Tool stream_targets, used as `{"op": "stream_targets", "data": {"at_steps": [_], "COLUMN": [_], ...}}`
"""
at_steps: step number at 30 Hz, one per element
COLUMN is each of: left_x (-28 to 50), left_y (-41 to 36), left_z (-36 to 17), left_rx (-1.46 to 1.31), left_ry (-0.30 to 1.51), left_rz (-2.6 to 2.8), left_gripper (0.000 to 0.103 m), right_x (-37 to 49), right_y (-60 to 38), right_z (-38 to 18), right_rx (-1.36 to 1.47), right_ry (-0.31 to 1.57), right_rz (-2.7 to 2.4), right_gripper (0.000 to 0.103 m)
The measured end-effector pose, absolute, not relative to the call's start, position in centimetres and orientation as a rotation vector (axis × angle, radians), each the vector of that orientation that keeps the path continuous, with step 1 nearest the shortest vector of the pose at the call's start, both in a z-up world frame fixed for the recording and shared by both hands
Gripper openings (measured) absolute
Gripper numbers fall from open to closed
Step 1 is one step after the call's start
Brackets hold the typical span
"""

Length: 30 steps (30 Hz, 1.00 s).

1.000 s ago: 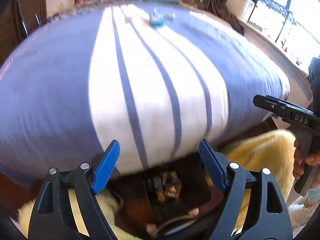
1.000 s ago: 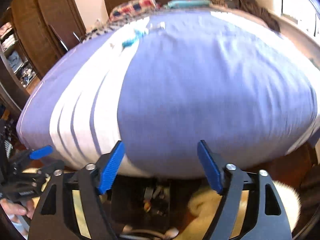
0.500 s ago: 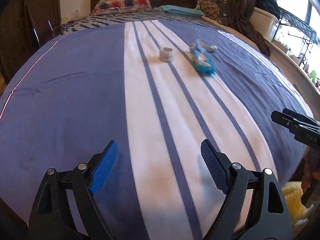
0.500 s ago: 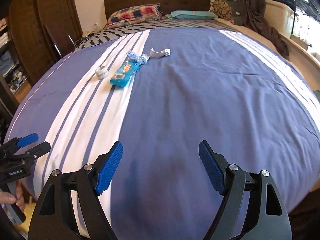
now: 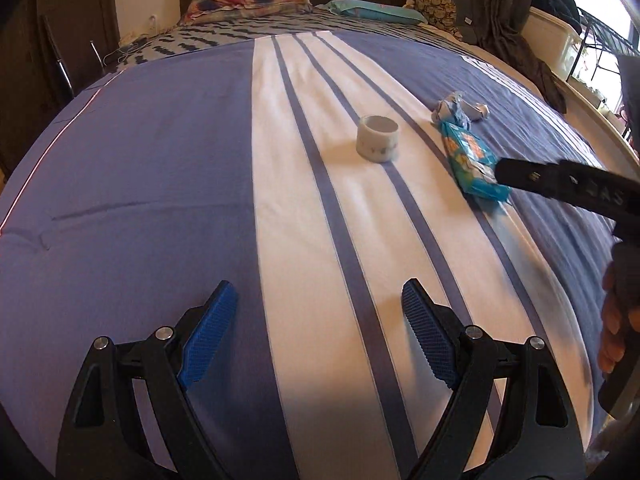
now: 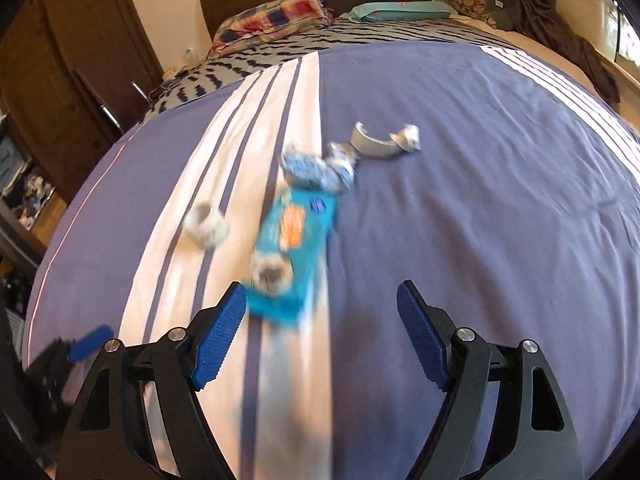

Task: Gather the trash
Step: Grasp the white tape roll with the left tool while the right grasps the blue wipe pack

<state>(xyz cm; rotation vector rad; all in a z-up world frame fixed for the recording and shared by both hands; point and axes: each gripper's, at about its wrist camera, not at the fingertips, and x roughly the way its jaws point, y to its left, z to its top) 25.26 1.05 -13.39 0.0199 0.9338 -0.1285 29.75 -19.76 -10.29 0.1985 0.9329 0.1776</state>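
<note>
Both grippers hang over the bed's blue striped cover (image 5: 120,184). The left gripper (image 5: 320,320) has its jaws spread wide with only fabric between them; the white tape roll (image 5: 378,138) sits well ahead on the white band. The right gripper (image 6: 320,320) is closing, nothing between its jaws, and the blue snack wrapper (image 6: 294,252) lies just ahead, its near end beside the left pad. Crumpled foil wrappers (image 6: 320,168) lie beyond.
</note>
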Motion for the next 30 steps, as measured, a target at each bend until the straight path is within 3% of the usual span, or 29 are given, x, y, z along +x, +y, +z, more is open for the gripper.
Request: {"op": "stream_targets", "data": {"at_steps": [5,10,21,24,27,28,30], "left_x": [27.4,29.3,34.5,35.8,36.4,36.3,35.8], "left_y": [0.6,0.1,-2.9,-3.6,-3.9,-3.9,-3.8], "left_z": [-13.2,-13.3,-13.5,-13.6,-13.7,-13.6,-13.6], "left_rx": [0.023,0.017,0.016,0.023,0.022,0.018,0.010], "left_ry": [0.928,0.926,0.908,0.910,0.908,0.903,0.902], "left_rz": [-0.147,-0.169,-0.220,-0.227,-0.240,-0.244,-0.251], "left_gripper": [0.081,0.081,0.079,0.065,0.043,0.031,0.031], "right_x": [33.0,34.0,32.6,31.9,30.8,30.4,29.7], "right_y": [-17.8,-17.0,-21.2,-22.0,-22.5,-22.6,-22.7], "right_z": [-11.5,-11.7,-11.3,-11.4,-11.2,-11.1,-10.9], "right_rx": [0.185,0.101,0.125,0.153,0.146,0.141,0.133], "right_ry": [0.974,0.962,0.941,0.934,0.917,0.913,0.908], "right_rz": [0.156,0.118,0.177,0.183,0.175,0.174,0.176], "right_gripper": [0.069,0.046,0.043,0.043,0.043,0.043,0.043]}}
